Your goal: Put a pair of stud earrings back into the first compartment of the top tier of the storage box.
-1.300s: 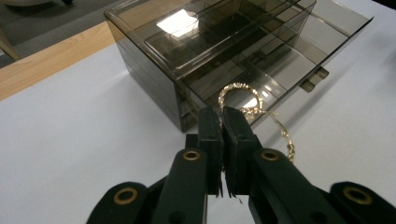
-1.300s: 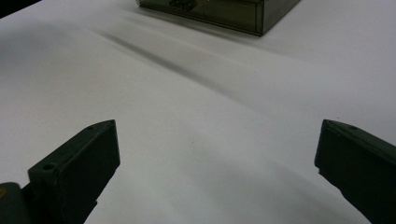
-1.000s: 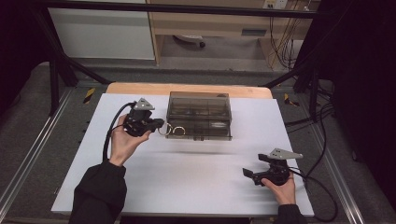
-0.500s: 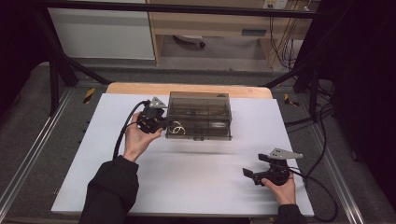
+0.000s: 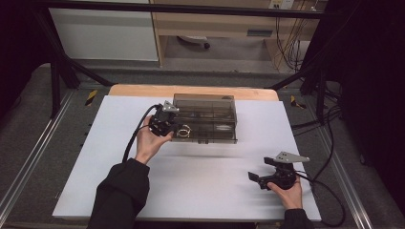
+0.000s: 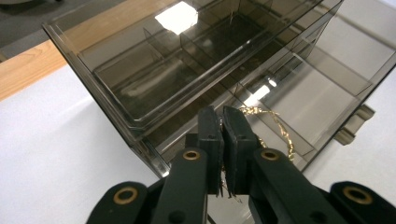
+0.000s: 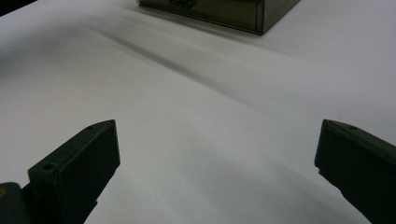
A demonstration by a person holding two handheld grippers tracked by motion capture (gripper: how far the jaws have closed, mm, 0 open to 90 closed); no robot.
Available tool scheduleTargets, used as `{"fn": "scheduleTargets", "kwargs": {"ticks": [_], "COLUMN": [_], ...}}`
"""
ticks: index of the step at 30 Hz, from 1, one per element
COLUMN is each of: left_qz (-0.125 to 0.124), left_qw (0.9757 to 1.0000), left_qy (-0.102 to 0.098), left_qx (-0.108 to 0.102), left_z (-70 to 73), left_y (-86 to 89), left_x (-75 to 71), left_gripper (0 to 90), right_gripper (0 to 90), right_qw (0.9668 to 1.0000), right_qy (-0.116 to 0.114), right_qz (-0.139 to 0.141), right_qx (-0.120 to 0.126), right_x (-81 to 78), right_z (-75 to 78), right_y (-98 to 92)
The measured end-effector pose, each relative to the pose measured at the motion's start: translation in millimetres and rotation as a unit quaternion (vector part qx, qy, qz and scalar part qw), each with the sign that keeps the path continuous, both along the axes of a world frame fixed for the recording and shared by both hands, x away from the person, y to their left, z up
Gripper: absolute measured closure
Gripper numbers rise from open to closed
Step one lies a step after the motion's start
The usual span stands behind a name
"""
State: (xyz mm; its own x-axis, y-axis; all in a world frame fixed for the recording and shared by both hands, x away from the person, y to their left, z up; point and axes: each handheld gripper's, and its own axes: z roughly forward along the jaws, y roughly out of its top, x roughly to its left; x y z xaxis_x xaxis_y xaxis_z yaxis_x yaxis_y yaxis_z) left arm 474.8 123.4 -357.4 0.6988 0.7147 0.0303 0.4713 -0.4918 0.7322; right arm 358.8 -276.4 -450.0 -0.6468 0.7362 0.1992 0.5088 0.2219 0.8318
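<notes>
Left claw (image 6: 223, 122) at the left end of the organiser box (image 5: 206, 114), jaws pressed together on a thin gold chain (image 6: 275, 128). The chain loops out ahead of the tips and hangs over a front compartment at that end; a bit of it also pokes out below the pads. The claw is tilted down toward the box, likely so the chain can drop straight into the cell instead of draping over a divider. The box lid stands open behind, so access is from the front.

The box sits at the far middle of the bench (image 5: 95, 157), near the back edge, with the latch side facing the person.

Right claw (image 7: 217, 158) is near the front right corner of the bench, jaws spread, nothing between them, parked clear of the work, well apart from the box.
</notes>
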Motion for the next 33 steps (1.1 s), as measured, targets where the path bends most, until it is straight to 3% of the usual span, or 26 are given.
{"fn": "scheduleTargets", "kwargs": {"ticks": [6, 20, 33], "left_qz": [-0.003, -0.004, -0.008], "left_qw": [0.9999, 0.9998, 0.9998], "left_qy": [0.007, 0.01, 0.001], "left_qx": [0.007, 0.016, -0.018], "left_z": [-7.6, -9.9, 9.2], "left_y": [-3.3, -5.9, 5.6], "left_x": [1.6, 1.0, -13.2], "left_gripper": [85.9, 84.8, 59.7], "right_gripper": [0.5, 0.5, 0.5], "right_qw": [1.0, 1.0, 1.0], "right_qy": [0.0, 0.0, 0.0], "right_qz": [0.0, 0.0, 0.0], "right_qx": [0.001, 0.002, 0.002], "right_x": [-0.1, -0.3, -0.5], "right_z": [0.2, 0.4, 0.7], "right_y": [-0.1, -0.2, -0.6]}}
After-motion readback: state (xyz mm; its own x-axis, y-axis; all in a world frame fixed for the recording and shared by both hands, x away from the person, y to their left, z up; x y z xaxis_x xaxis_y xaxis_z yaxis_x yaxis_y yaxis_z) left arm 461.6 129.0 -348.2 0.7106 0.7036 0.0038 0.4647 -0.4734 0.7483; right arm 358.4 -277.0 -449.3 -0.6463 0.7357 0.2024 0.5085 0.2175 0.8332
